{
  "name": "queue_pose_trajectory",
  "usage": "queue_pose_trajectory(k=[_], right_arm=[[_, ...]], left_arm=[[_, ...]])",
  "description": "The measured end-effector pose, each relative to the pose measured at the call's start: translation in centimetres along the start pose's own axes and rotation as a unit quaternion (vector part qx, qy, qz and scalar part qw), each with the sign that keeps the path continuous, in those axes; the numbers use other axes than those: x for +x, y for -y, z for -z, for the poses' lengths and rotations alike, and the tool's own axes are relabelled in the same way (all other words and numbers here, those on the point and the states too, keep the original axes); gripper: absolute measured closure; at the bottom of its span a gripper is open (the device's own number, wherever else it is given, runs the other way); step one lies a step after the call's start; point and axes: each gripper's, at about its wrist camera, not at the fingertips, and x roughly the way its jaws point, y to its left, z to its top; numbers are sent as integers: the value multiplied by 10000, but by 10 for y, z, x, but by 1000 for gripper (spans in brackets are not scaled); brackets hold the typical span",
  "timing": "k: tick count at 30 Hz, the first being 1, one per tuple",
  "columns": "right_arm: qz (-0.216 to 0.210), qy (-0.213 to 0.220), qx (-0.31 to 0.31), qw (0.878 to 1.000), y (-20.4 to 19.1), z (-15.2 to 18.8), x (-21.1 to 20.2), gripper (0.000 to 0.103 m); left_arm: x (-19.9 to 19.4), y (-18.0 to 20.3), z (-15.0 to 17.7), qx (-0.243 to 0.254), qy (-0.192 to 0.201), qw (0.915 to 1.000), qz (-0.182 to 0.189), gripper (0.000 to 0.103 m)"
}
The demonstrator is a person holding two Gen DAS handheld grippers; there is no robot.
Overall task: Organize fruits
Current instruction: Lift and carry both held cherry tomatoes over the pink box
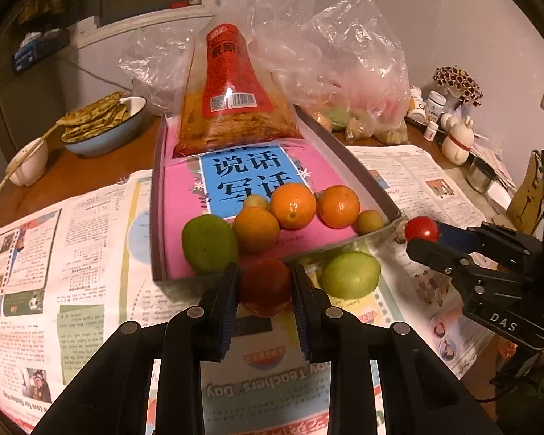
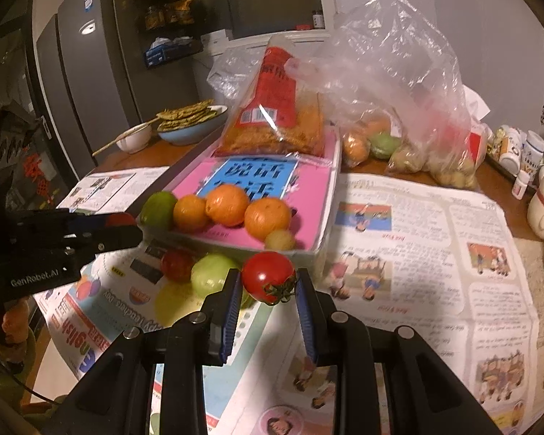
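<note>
Fruit approx half sorted: three oranges (image 1: 292, 205), a green one etc sit in the shallow pink-lined box (image 1: 185, 195). My left gripper (image 1: 264, 286) pinches a dark red round fruit (image 1: 265, 286) at the near rim; right gripper (image 2: 268, 282) pinches a cherry tomato (image 2: 268, 276). Pale green round fruit (image 1: 351, 274) still on newspaper (image 1: 72, 253).

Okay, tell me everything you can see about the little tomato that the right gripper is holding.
The small red tomato is round, glossy and smooth, with a bright highlight on its skin and a dark, dried green calyx at its lower right. It sits between the blue-padded fingers of the right hand-held gripper, which close on its sides, and it appears lifted above the newspaper. It hangs just in front of the near edge of the tray, beside a pale green fruit. In the left wrist view it shows at the tray's right corner.
</note>
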Motion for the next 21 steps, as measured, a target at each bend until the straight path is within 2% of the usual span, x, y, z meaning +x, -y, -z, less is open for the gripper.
queue_pose_trajectory(k=[10,21], right_arm=[[63,161,-58,9998,5,-16,-6,73],[99,97,-105,9998,7,-24,2,73]], left_arm=[[13,6,-19,-29,-31,10000,73,74],[31,17,-27,43,-134,9995,265,74]])
